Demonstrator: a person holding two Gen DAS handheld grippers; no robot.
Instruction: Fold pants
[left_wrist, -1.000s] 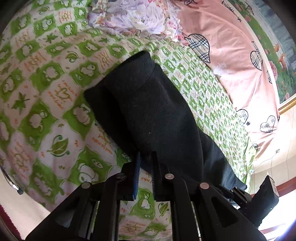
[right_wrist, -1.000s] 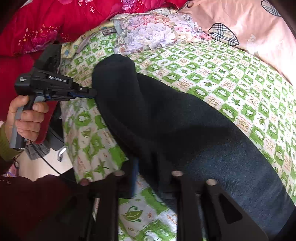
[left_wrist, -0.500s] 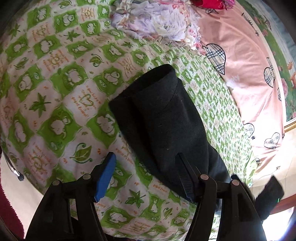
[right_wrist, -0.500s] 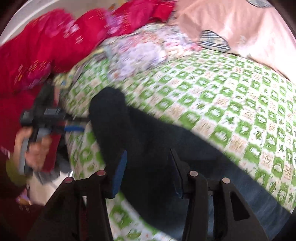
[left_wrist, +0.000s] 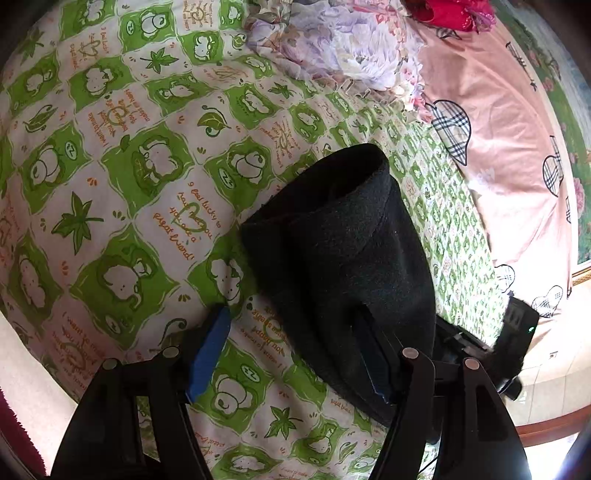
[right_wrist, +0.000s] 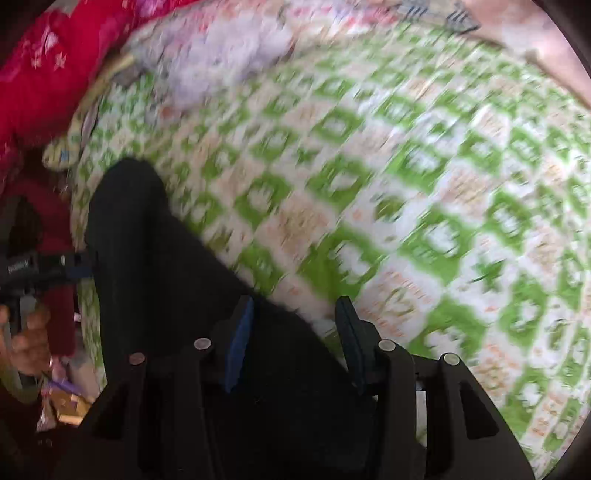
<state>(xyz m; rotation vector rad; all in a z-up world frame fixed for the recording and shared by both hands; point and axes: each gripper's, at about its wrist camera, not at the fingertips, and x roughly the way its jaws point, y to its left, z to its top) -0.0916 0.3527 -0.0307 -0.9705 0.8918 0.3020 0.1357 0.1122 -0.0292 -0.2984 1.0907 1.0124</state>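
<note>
The black pants lie folded in a long strip on the green-and-white patterned bedsheet. My left gripper is open and empty, its jaws wide apart just short of the near edge of the pants. In the blurred right wrist view the pants run from the left down under my right gripper, which is open and empty above the cloth's edge. The left gripper also shows at the far left there, held in a hand, its tips at the pants' edge.
A floral lilac cloth and a pink sheet with checked hearts lie at the far side of the bed. A red quilt is bunched at the left. The bed's near edge drops off below my left gripper.
Both grippers have opened and let go of the pants, which now lie on the bed. Both have drawn back; the right gripper is swinging fast to the right.
</note>
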